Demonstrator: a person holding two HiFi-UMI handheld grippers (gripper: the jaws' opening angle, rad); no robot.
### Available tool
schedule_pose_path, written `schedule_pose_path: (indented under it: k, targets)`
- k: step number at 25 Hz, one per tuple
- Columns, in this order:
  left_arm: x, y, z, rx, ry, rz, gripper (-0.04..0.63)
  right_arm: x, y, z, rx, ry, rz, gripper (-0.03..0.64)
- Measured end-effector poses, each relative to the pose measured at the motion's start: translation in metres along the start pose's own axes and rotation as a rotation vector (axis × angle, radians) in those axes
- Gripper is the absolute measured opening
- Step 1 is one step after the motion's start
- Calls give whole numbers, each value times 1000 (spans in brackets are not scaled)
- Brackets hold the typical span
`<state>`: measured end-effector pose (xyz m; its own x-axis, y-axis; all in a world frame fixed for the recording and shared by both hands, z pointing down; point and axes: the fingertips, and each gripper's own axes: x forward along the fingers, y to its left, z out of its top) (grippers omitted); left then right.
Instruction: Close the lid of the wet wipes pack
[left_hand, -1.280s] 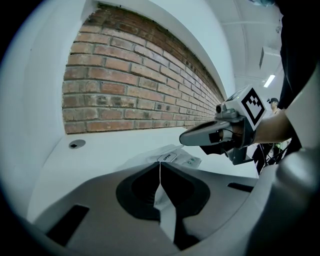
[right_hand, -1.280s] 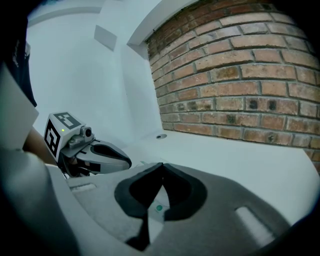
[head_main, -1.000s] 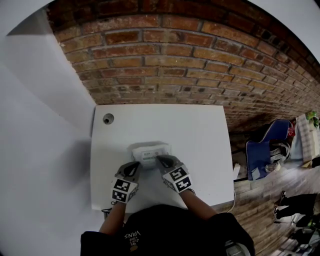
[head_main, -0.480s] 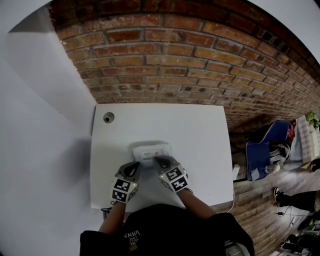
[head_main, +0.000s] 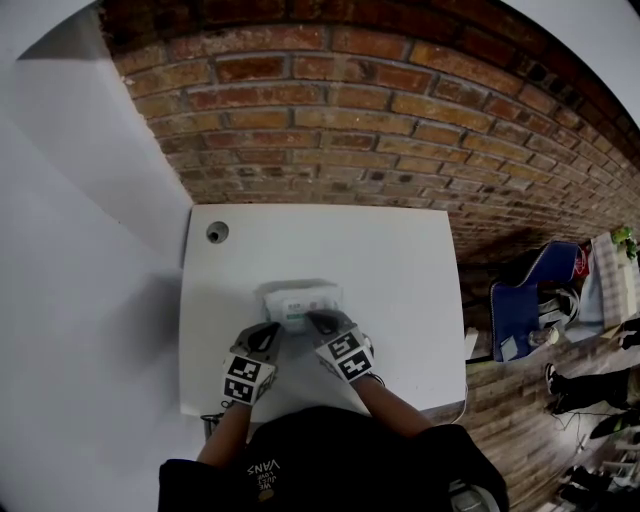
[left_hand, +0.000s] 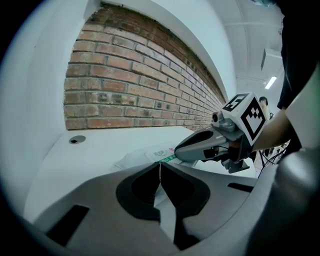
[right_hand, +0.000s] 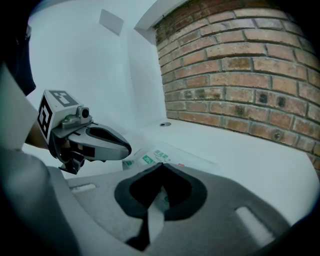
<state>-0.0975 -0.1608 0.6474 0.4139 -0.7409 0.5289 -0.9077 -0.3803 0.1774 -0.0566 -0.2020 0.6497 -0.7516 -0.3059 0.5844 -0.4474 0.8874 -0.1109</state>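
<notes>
The wet wipes pack (head_main: 300, 298) lies flat on the white table (head_main: 400, 270), white with a green label. I cannot tell how its lid stands. My left gripper (head_main: 272, 331) is shut, with its tips at the pack's near left corner. My right gripper (head_main: 317, 320) is also shut, and its tips rest over the pack's near edge. In the left gripper view the shut jaws (left_hand: 160, 164) point at the pack (left_hand: 150, 156), with the right gripper (left_hand: 200, 146) just beyond. The right gripper view has its jaws (right_hand: 161, 165) closed over the pack (right_hand: 156, 155) and the left gripper (right_hand: 107, 145) alongside.
A round cable hole (head_main: 216, 233) sits in the table's far left corner. A brick wall (head_main: 330, 130) runs behind the table and a white wall (head_main: 80, 250) stands at its left. A blue chair (head_main: 528, 300) is on the floor to the right.
My right gripper has shifted a little to the left over the pack's near edge. The left gripper and the pack have stayed in place.
</notes>
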Motion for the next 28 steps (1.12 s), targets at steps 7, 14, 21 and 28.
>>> schedule_pose_path:
  k: [7,14,21,28]
  targets:
    - [2,0,-2,-4,-2,-4,0,5,2,-4,-135,71,-25,-2]
    - [2,-1,-3,-8,-1,-5,0,7,3,-4,-192,125,-38,-1]
    - [2,-1,-5,-17,-3,-5,0,9,3,-5,-172,144,-30,0]
    - [2,-2,-7,-28,-3,-5,0,10,2,-6,-166,165,-19,0]
